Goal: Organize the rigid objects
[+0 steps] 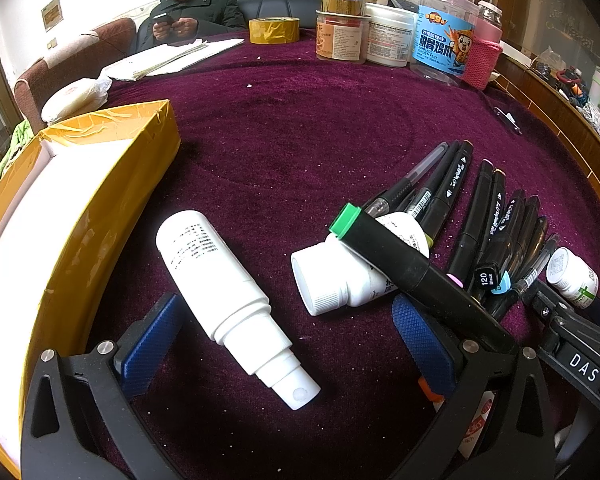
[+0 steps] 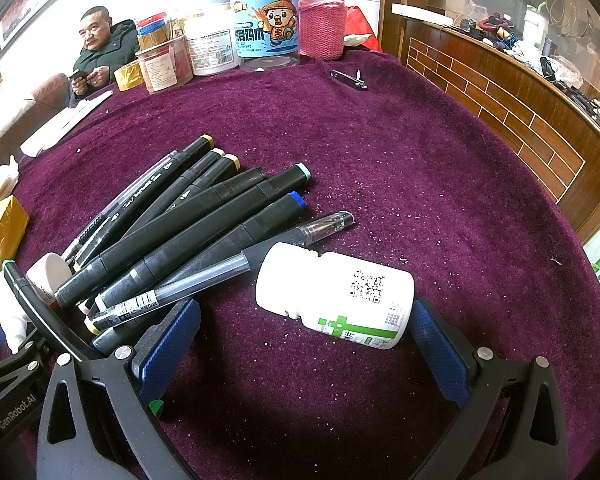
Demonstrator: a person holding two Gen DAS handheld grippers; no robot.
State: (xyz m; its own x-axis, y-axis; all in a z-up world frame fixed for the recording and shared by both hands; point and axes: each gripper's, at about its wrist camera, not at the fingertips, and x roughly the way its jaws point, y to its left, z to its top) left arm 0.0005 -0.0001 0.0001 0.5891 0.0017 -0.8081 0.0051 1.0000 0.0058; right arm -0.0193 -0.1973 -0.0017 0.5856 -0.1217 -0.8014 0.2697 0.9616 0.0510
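1. Left gripper [image 1: 288,340]: jaws spread wide, gripping nothing. A white spray bottle [image 1: 228,296] lies on its side on the purple tablecloth [image 1: 300,128] between the blue pads [image 1: 156,344], nozzle toward the camera, touching neither pad.
2. A green-capped black marker [image 1: 404,260] rests tilted across a white pill bottle [image 1: 348,268]; its lower end passes over the left gripper's right finger.
3. A yellow-taped box [image 1: 100,184] with a white interior stands just left of the spray bottle.
4. Right gripper [image 2: 304,336]: jaws wide apart, holding nothing. A green-cross pill bottle [image 2: 340,300] lies on its side between the pads, its base just beside the right pad; contact cannot be confirmed.
5. A pile of black markers and pens [image 2: 188,224] lies fanned left of that bottle, lower ends near the right gripper's left pad.
6. Jars and containers [image 2: 236,40] stand at the far table edge.
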